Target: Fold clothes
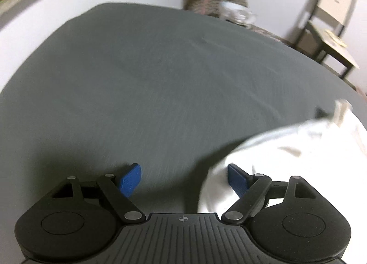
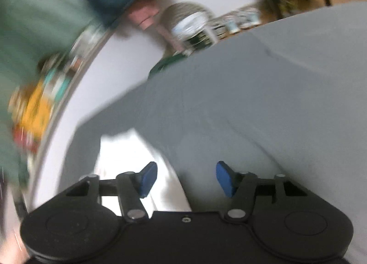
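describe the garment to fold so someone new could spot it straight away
Start from the big dark grey sheet covering the work surface. In the left wrist view, the white garment lies crumpled at its lower right, beside the open left tongs; the right wrist view shows it blurred, left of the open right tongs. It is the only white cloth on the grey.

Light: even, soft indoor light in both views.
Shadow: dark patch on the grey sheet (image 1: 160,80) ahead of the left gripper (image 1: 184,180).
Glare: white garment (image 2: 137,156) blown out, lower left of the right view.
Blur: heavy smear in the right view, mostly upper left; milder in the left view.
Distortion: fisheye bends the edges; black corners.
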Demonstrator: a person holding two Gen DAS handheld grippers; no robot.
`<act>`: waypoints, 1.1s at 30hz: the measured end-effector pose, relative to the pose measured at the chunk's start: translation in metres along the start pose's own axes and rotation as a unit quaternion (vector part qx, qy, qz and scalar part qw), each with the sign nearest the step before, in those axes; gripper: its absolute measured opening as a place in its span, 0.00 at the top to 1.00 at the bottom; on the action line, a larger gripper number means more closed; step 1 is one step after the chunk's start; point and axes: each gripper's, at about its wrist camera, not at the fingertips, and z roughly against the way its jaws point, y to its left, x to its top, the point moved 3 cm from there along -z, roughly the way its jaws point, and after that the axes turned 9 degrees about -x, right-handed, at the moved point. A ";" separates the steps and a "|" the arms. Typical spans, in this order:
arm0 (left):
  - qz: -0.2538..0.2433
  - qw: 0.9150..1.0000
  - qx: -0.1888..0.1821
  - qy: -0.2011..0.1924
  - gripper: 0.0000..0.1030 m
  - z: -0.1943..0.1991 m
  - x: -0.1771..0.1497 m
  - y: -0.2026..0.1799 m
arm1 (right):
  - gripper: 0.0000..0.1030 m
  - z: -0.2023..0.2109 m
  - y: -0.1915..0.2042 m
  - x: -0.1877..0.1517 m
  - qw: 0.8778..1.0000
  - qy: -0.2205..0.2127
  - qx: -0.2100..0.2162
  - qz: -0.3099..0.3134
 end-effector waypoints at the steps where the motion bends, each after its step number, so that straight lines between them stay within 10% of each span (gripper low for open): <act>1: -0.007 1.000 0.009 -0.013 0.20 0.014 -0.011 -0.001 | 0.55 0.021 -0.013 -0.021 1.000 0.006 -0.005 0.021; 6: -0.045 0.992 0.066 -0.098 0.20 0.085 -0.079 -0.015 | 0.57 0.097 -0.073 -0.105 0.995 0.093 -0.019 0.013; 12: -0.065 0.976 0.005 -0.208 0.20 0.142 -0.204 -0.104 | 0.59 0.125 -0.081 -0.153 0.986 0.170 -0.001 -0.002; 16: -0.042 0.975 -0.033 -0.214 0.19 0.150 -0.285 -0.153 | 0.96 0.118 -0.080 -0.163 0.982 0.185 0.021 -0.033; 21: -0.060 0.984 -0.035 -0.164 0.20 0.167 -0.359 -0.184 | 0.96 0.169 -0.097 -0.141 0.996 0.054 -0.069 -0.017; 25: -0.081 0.983 -0.012 -0.165 0.19 0.188 -0.373 -0.188 | 0.96 0.206 -0.131 -0.086 0.984 -0.071 -0.155 -0.045; 33: -0.071 0.986 -0.016 -0.150 0.19 0.187 -0.362 -0.200 | 0.96 0.182 -0.150 -0.017 0.955 -0.141 -0.260 -0.032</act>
